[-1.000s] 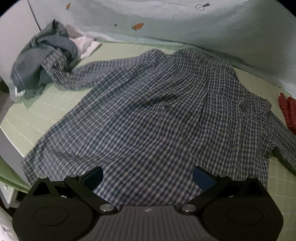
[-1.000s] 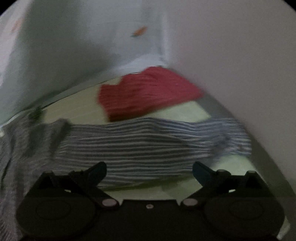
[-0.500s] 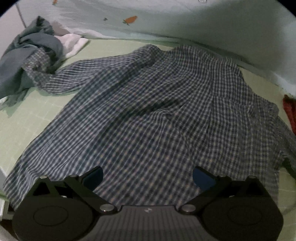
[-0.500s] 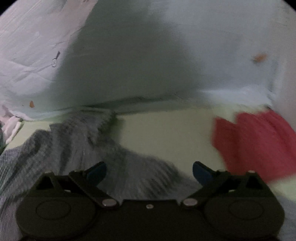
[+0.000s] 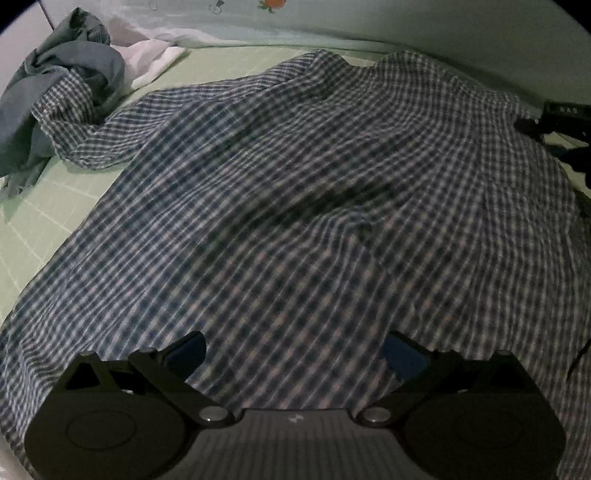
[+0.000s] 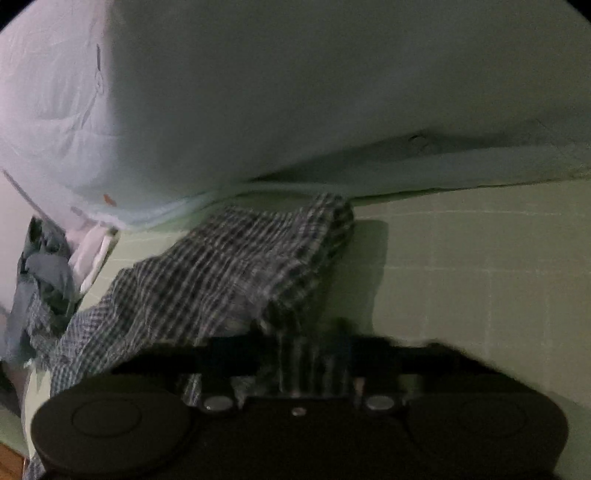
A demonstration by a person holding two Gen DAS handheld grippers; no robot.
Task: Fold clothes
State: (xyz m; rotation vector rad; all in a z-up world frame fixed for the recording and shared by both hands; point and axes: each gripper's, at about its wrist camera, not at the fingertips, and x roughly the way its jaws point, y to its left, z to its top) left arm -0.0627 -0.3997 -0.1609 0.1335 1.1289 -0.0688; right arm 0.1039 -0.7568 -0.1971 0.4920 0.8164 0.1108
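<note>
One checked shirt (image 5: 295, 206), blue and white, spread across most of the left wrist frame on a pale green gridded sheet (image 5: 44, 206). Sleeve (image 5: 85, 122) trailing to the upper left of that frame, ending against a crumpled grey-blue garment (image 5: 55, 74). White cloth (image 5: 151, 61) just beyond, upper left, beside the grey-blue heap. Same shirt in the right wrist view (image 6: 229, 266), bunched and lifted into a ridge from centre frame down to the lower middle.

Left gripper (image 5: 295, 354) low in its frame, over the shirt's near part. Jaws spread wide, blue pads at either side, checked cloth showing between them, nothing pinched.

Right gripper (image 6: 314, 350) at the bottom centre of its frame, blurred. Jaws drawn close together with a fold of the checked shirt caught between them, fabric rising out of the grip toward the upper left. Also visible as a dark shape at the right edge of the left wrist frame (image 5: 565, 118), at the shirt's far right corner.

Pale printed bedding (image 5: 406, 18) along the top of the left frame, small orange motif (image 5: 273, 3) at the top centre. Same bedding (image 6: 295, 92) filling the upper half of the right frame. Green sheet (image 6: 480, 277) bare at right centre there.
</note>
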